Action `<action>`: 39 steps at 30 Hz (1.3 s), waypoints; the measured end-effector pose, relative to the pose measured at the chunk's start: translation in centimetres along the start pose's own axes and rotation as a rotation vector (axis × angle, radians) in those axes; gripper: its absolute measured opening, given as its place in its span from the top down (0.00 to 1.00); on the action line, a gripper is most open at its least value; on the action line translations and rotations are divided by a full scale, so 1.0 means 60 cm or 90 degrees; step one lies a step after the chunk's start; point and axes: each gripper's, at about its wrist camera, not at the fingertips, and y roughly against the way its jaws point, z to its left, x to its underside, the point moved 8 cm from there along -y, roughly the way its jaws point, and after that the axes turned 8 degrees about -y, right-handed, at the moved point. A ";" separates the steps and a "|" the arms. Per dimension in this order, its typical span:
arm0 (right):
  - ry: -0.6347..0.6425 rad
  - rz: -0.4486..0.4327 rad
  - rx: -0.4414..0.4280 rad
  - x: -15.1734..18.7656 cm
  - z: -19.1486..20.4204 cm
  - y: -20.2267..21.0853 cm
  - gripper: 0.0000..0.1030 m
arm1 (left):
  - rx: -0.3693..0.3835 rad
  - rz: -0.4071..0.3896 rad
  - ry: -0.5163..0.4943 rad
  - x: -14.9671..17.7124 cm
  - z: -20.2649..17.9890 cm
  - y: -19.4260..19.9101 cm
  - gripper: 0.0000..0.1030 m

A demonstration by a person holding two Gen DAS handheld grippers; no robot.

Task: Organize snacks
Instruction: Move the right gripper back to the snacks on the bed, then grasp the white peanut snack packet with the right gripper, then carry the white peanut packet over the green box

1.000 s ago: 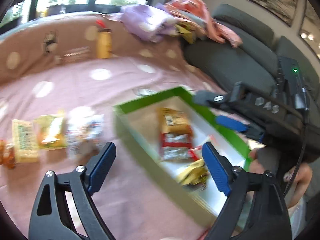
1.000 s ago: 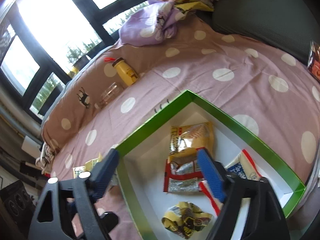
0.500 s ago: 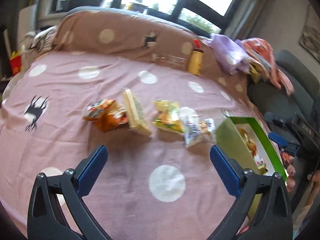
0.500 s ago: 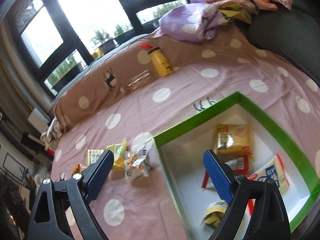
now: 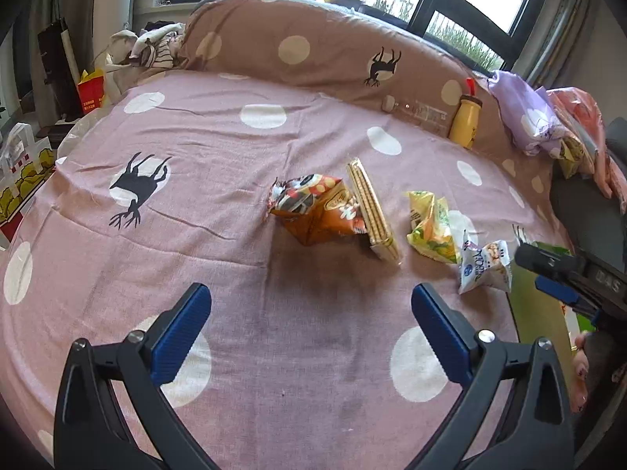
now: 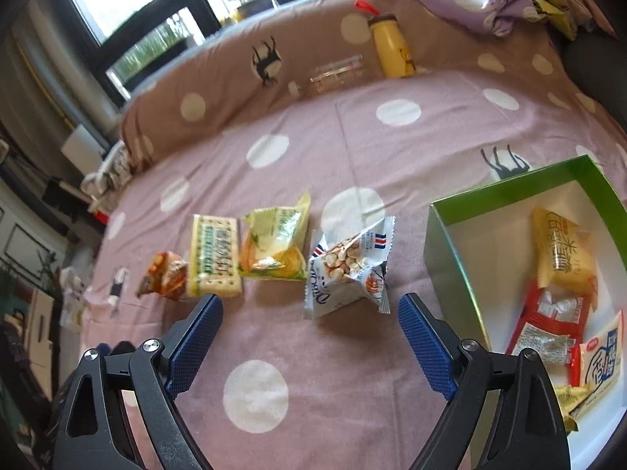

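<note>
Several snack packs lie in a row on the pink dotted cloth: an orange bag [image 5: 313, 207] [image 6: 164, 280], a cracker pack [image 5: 372, 211] [image 6: 213, 260], a yellow-green bag [image 5: 431, 227] [image 6: 276, 250] and a white nut bag [image 5: 484, 266] [image 6: 348, 270]. The green box [image 6: 458, 258] at the right holds several packs. My left gripper [image 5: 309, 321] hangs open over bare cloth, short of the orange bag. Just before the nut bag, my right gripper [image 6: 309, 333] also stands open and empty. Its body shows in the left wrist view at the right edge.
A yellow bottle [image 5: 464, 121] [image 6: 390, 49] and a clear bottle [image 6: 333, 72] lie against the brown dotted cushion at the back. A purple cloth bundle [image 5: 525, 117] and a grey sofa sit at the right. Bags stand on the floor at the left.
Both grippers have swung left, away from the green box and toward the row of loose packs. The left gripper's jaws stand wider than a second ago.
</note>
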 end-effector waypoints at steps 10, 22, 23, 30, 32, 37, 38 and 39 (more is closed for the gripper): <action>0.116 -0.015 0.198 -0.024 -0.005 -0.092 0.12 | 0.023 0.030 -0.026 0.009 -0.023 -0.013 0.01; 0.144 -0.014 0.183 -0.008 0.004 -0.090 0.44 | 0.041 0.066 -0.045 0.028 -0.053 -0.031 0.01; 0.144 -0.013 0.180 -0.006 0.006 -0.087 0.45 | 0.040 0.068 -0.047 0.029 -0.054 -0.031 0.01; 0.095 0.068 -0.001 0.045 0.036 -0.059 0.47 | 0.068 0.080 -0.067 0.036 -0.073 -0.032 0.01; 0.085 0.098 -0.047 0.063 0.047 -0.053 0.47 | 0.093 0.089 -0.076 0.042 -0.085 -0.033 0.01; 0.086 0.147 -0.120 0.095 0.076 -0.048 0.47 | 0.155 0.099 -0.092 0.052 -0.120 -0.028 0.01; 0.086 0.152 -0.125 0.097 0.079 -0.049 0.47 | 0.163 0.098 -0.096 0.053 -0.127 -0.026 0.01; 0.085 0.159 -0.135 0.102 0.083 -0.049 0.47 | 0.173 0.098 -0.101 0.055 -0.133 -0.025 0.01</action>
